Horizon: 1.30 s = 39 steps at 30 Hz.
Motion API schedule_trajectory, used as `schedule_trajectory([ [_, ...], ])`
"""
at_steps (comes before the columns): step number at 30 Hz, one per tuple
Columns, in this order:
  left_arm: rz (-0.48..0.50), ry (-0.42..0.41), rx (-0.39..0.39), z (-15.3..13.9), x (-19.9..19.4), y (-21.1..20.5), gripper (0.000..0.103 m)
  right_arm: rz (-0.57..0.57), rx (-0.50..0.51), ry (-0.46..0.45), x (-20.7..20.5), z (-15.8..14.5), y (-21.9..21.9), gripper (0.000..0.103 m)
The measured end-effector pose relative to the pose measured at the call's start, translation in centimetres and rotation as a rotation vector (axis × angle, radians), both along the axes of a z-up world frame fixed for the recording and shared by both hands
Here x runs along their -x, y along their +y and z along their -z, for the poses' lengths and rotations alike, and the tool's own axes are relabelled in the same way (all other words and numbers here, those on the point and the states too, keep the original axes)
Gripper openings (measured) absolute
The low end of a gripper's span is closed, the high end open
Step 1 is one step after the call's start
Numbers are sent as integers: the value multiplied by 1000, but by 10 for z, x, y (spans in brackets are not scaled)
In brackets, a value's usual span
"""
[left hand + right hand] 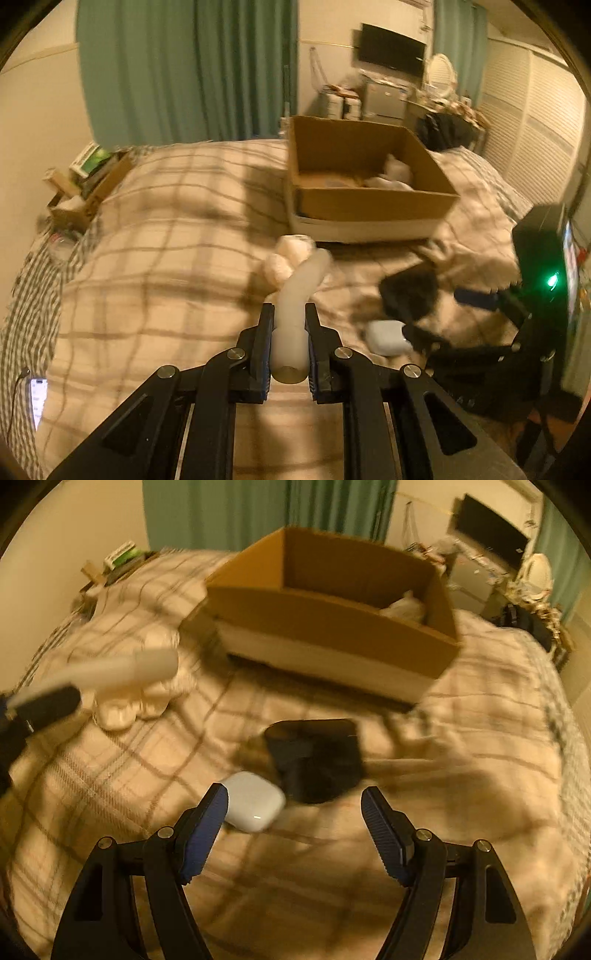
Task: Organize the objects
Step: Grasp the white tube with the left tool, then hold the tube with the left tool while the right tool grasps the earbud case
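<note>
Left gripper (pixel 290 325) clamps a white tube (pixel 295 314), jaws closed against both sides; tube sticks fwd and bends toward the cardboard box (pixel 369 206). Tube is held above the plaid blanket (pixel 166 258), w/ a cream plush toy (pixel 284 258) just beyond its tip. Right gripper (pixel 295 805) hangs over the blanket, jaws spread wide, nothing between them. White earbud case (pixel 253 801) lies just beside its left finger; black wallet-like item (pixel 317 757) lies just past the case, exact type unclear due to blur. Box sits farther back on the bed, w/ white items (pixel 406 607) in its far right corner.
</note>
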<state>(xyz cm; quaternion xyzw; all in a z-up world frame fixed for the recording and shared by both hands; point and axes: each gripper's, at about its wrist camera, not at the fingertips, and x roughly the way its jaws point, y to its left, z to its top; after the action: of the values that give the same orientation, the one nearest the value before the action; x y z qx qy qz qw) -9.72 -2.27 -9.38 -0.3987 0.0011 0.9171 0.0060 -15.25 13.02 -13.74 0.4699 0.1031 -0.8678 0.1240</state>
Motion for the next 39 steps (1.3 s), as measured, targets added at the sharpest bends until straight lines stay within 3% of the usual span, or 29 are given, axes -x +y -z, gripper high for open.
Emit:
schedule_trajectory([
  [5, -19, -51, -35, 14, 8, -11, 15, 3, -3, -82, 19, 25, -16, 74],
  [16, 20, -136, -58, 38, 12, -1, 15, -6, -92, -119, 12, 43, -38, 76],
  [19, 13, -149, -60, 41, 13, -2, 15, -5, -71, -137, 15, 47, -36, 72],
  [20, 13, -148, -56, 41, 13, -1, 15, -3, -55, -141, 15, 47, -33, 59],
  [22, 16, -144, -52, 39, 11, 0, 15, -3, -34, -145, 14, 47, -30, 55],
  [31, 29, -121, -49, 29, -14, 9, 15, 21, 42, -37, -20, 9, -8, 55],
  [39, 85, -80, -93, 2, -37, 21, 15, 40, 61, 64, -51, -24, -1, 55],
])
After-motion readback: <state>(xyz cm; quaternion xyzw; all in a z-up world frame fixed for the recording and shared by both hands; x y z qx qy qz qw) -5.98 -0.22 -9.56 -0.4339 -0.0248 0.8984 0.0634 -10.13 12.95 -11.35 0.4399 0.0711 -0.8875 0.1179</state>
